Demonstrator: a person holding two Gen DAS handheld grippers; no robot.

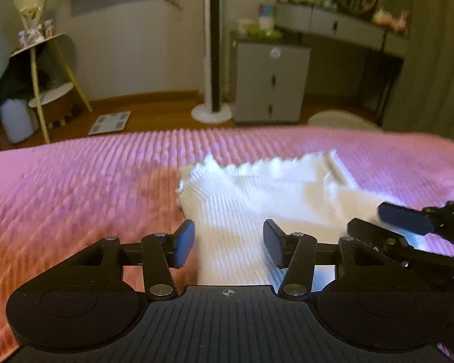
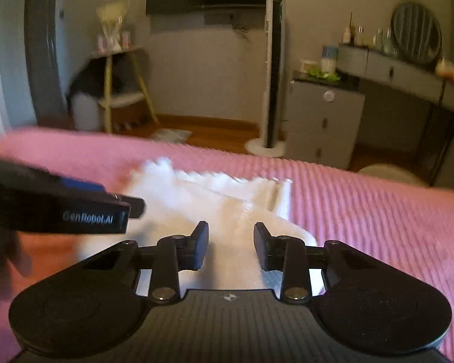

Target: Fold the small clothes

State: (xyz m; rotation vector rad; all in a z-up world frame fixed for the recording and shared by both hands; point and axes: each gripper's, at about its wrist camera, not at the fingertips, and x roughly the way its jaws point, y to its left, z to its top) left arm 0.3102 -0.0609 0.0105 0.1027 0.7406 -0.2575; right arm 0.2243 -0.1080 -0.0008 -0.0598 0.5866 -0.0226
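Observation:
A white ribbed knit garment (image 1: pixel 272 187) lies partly folded and rumpled on the pink bedspread (image 1: pixel 90 175). My left gripper (image 1: pixel 229 246) hovers over its near left part, jaws apart, with cloth showing below the gap and neither pad pressing on it. The right gripper (image 1: pixel 375 219) reaches in from the right edge, over the garment's right side. In the right wrist view the garment (image 2: pixel 227 193) stretches ahead, and my right gripper (image 2: pixel 231 245) stands open above its near end. The left gripper (image 2: pixel 118 195) comes in from the left, just above the cloth.
The bed's far edge (image 1: pixel 227 130) meets a wooden floor. Beyond stand a tower fan (image 1: pixel 213 60), a grey cabinet (image 1: pixel 269 84), a dressing table (image 1: pixel 342 24), a round stool (image 1: pixel 342 119), a small side table (image 1: pixel 42 69) and a bathroom scale (image 1: pixel 110 122).

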